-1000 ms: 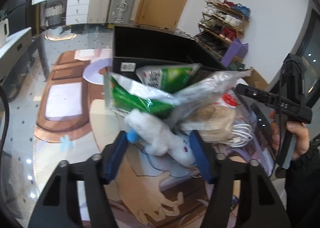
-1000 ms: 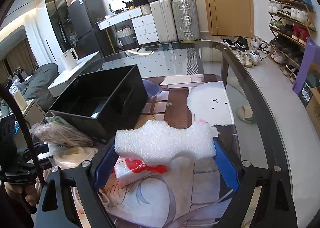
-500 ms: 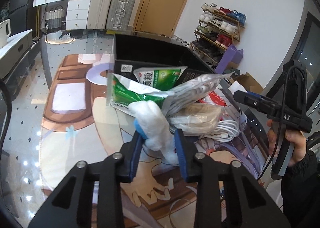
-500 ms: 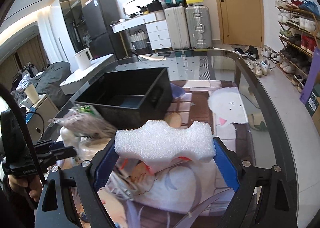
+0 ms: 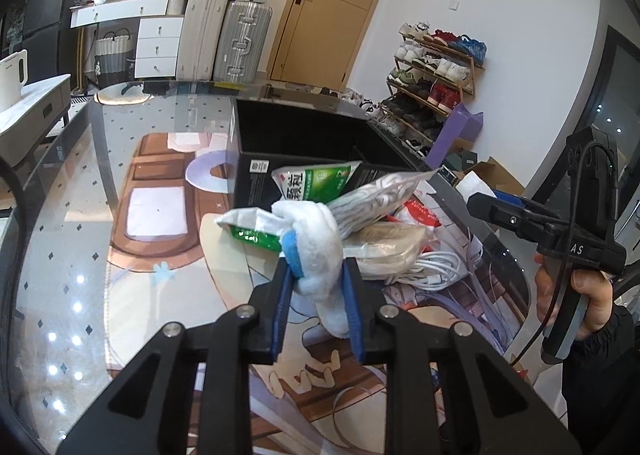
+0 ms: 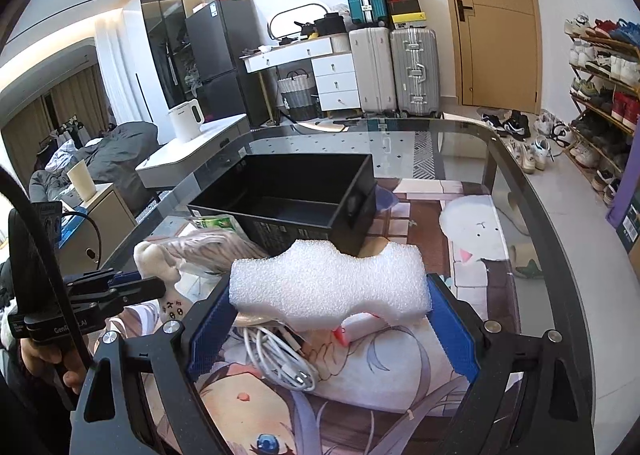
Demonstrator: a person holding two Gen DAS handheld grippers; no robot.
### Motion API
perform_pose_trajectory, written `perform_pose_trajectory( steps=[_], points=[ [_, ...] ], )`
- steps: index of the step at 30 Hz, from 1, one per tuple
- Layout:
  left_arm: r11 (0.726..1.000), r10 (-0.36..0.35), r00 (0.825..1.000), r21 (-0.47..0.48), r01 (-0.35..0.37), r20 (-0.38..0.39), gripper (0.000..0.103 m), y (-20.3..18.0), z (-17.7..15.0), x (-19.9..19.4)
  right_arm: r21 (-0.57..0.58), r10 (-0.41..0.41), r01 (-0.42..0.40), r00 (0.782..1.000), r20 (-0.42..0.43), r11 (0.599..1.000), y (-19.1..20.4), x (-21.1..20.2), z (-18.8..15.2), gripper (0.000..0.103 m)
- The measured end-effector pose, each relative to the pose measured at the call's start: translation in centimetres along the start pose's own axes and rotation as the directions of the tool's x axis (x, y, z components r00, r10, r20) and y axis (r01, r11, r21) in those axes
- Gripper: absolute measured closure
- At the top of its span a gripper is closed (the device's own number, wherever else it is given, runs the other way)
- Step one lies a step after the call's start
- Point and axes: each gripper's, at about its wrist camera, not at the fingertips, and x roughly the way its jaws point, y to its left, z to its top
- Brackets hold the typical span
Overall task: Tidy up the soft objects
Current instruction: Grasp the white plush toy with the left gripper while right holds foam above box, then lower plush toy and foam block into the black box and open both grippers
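- The left claw (image 5: 316, 287) is closing on a white plush toy (image 5: 320, 251), its blue pads already pressing the fluffy body from both sides, above the near edge of the bench (image 5: 72, 239).
- The plush looks light and very squashy; it sags below the pads, so a hold across the thick middle seems safer than on a limb.
- The right claw (image 6: 332, 311) stands wide, clamped on a white foam block (image 6: 328, 283) end to end, over the middle of the bench.
- The foam looks light and springy but crumbly; a hard squeeze may dent it.
- A black bin (image 6: 288, 199), apparently empty, sits toward the far edge of the bench, probably the destination.
- Before it lies a pile of plastic packets (image 5: 360, 199) and a white cable (image 6: 280, 359), slippery and floppy.
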Motion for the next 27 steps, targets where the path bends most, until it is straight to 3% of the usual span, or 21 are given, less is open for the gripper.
perform_pose_trajectory(
  steps=[15, 27],
  points=[
    [1.000, 0.025, 0.993, 0.005, -0.026, 0.113, 0.080, 0.4, 4.3, -3.2, -0.047, 0.023, -0.021, 0.999, 0.030, 0.999, 1.5, -0.1, 2.4, 0.012],
    [0.996, 0.080, 0.984, 0.024, -0.084, 0.157, 0.080, 0.3, 8.2, -1.6, -0.076, 0.032, -0.030, 0.999, 0.026, 0.997, 2.4, 2.0, 5.1, 0.012]
  ],
)
